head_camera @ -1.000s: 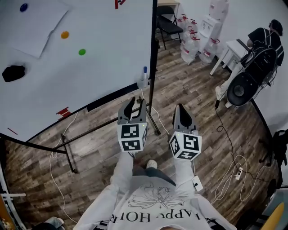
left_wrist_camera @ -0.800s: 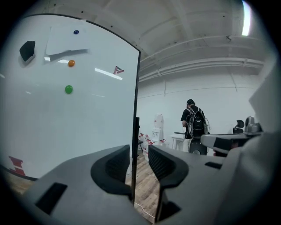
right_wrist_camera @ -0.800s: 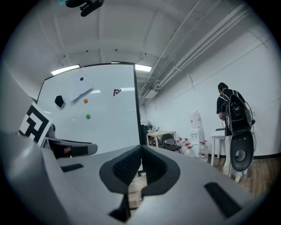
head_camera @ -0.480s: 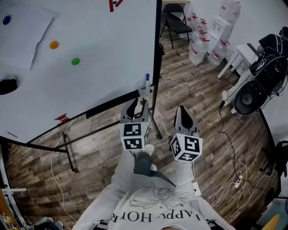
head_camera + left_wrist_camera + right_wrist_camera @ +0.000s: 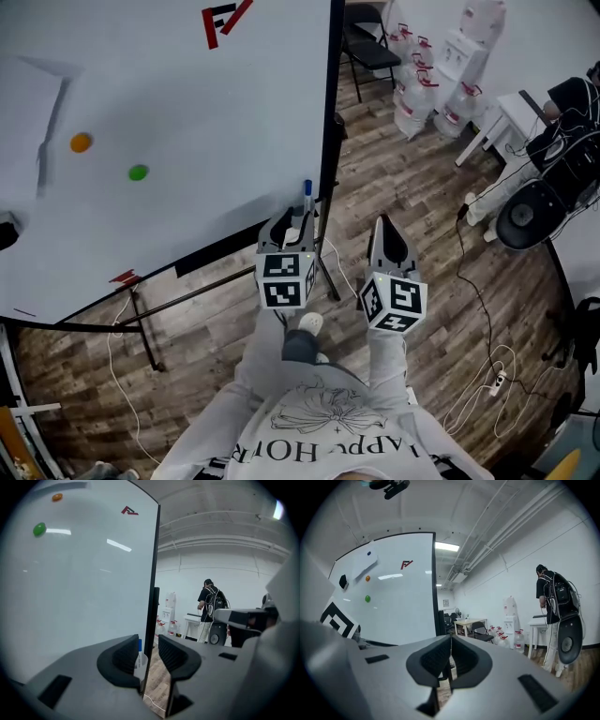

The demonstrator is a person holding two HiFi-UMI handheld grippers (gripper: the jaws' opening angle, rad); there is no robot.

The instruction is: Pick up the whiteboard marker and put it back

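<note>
Shirt print, upside down in head view: "HAPPY HO…", rest unclear. Whiteboard top: red logo, approx. an "F" w/ slash. Cubes on left gripper & right gripper: b/w square codes, no legible txt.

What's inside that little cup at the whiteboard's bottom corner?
A marker with a blue cap stands upright in the cup. Its lower end is hidden down in the cup, and whether anything else lies in there cannot be seen.
</note>
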